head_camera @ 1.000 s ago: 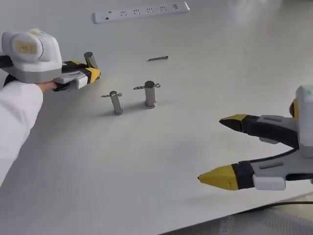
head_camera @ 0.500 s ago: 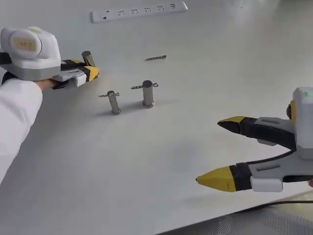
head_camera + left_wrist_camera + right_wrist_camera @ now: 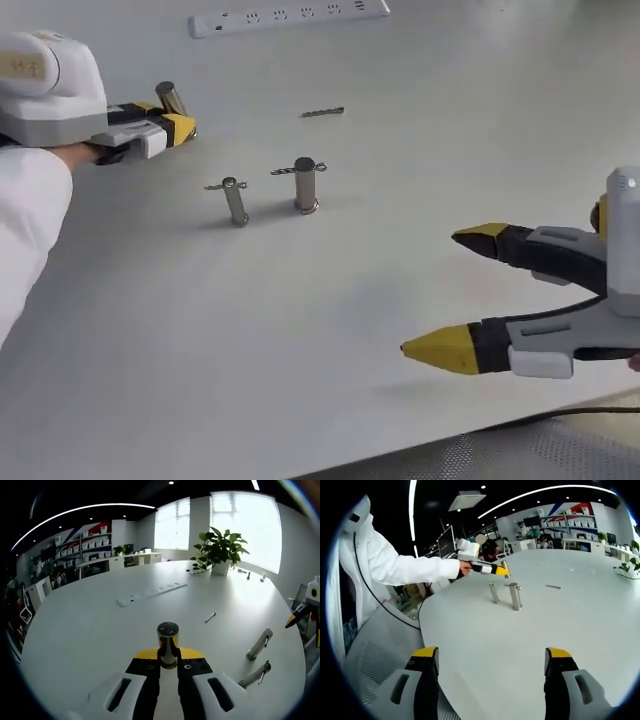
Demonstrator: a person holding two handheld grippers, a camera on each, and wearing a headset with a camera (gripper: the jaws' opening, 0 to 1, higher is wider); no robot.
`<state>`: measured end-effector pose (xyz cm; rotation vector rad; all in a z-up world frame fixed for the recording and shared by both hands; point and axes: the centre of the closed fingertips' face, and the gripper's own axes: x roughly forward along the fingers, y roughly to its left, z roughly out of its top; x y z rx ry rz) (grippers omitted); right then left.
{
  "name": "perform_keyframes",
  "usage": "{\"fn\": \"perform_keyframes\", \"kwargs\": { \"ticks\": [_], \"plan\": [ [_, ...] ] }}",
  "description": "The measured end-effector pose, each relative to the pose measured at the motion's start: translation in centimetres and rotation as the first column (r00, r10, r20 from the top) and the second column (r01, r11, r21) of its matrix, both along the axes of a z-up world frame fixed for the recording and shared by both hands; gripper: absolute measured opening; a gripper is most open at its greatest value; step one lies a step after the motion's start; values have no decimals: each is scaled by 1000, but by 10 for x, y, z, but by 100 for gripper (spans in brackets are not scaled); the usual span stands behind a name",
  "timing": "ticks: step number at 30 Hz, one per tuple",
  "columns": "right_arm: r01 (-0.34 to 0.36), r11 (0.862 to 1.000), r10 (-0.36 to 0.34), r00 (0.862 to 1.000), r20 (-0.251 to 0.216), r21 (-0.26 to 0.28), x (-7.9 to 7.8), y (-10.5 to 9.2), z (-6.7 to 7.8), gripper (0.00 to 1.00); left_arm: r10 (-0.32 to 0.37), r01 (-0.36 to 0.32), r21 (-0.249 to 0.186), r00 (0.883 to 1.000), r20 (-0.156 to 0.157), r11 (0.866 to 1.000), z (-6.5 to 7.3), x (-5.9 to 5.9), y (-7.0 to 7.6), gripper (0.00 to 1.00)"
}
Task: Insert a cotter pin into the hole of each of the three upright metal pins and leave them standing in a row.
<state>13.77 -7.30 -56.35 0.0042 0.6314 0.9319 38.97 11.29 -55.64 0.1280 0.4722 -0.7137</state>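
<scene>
Currently, the left gripper [image 3: 178, 127] is pinching the third metal pin [image 3: 168, 97] upright at the far left of the white table [image 3: 300, 330], its jaws pressing together on the shaft below the head. This grip is probably steadying the pin for the loose cotter pin [image 3: 322, 112], which is lying well apart, farther back. Between them, the left standing pin [image 3: 236, 203] and the right standing pin [image 3: 306, 187] are standing near each other, each carrying a cotter pin through its top. The right gripper [image 3: 433, 292] is hovering spread wide and empty, likely free to fetch the loose one. The held pin's lower shaft is hiding behind the jaws, so I cannot tell whether it is touching the table; its hole is too small to make out.
</scene>
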Motion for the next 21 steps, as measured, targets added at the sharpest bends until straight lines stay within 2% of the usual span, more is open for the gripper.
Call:
{"fn": "perform_keyframes", "kwargs": {
  "ticks": [1, 4, 5, 9, 12, 14, 18, 21],
  "plan": [
    [-2, 1000, 2, 1000, -2, -3, 0, 0, 0, 85, -16, 16, 5, 1000, 13, 1000, 5, -4, 2, 9],
    [-3, 1000, 3, 1000, 0, -5, 1, 1, 0, 85, -32, 32, 16, 999, 22, 999, 14, -17, 5, 10],
    [5, 1000, -5, 1000, 19, -17, 4, -1, 0, 84, -38, 37, 11, 999, 24, 999, 17, -22, 6, 10],
    [14, 1000, -14, 1000, 25, -21, 8, -2, 4, 84, -94, 93, 25, 994, 51, 995, 30, -50, 5, 10],
    [9, 1000, -8, 1000, 29, -29, 8, -2, 8, 84, -110, 108, 36, 991, 69, 993, 38, -71, 8, 10],
    [5, 999, -4, 1000, 31, -32, 8, -1, 10, 84, -122, 120, 35, 989, 80, 992, 41, -82, 9, 10],
    [8, 999, -6, 999, 44, -41, 8, 0, 12, 83, -156, 153, 42, 984, 82, 987, 42, -112, 6, 10],
    [18, 999, -16, 999, 51, -40, 8, 0, 15, 84, -166, 165, 23, 983, 73, 986, 39, -130, 1, 10]
  ]
}}
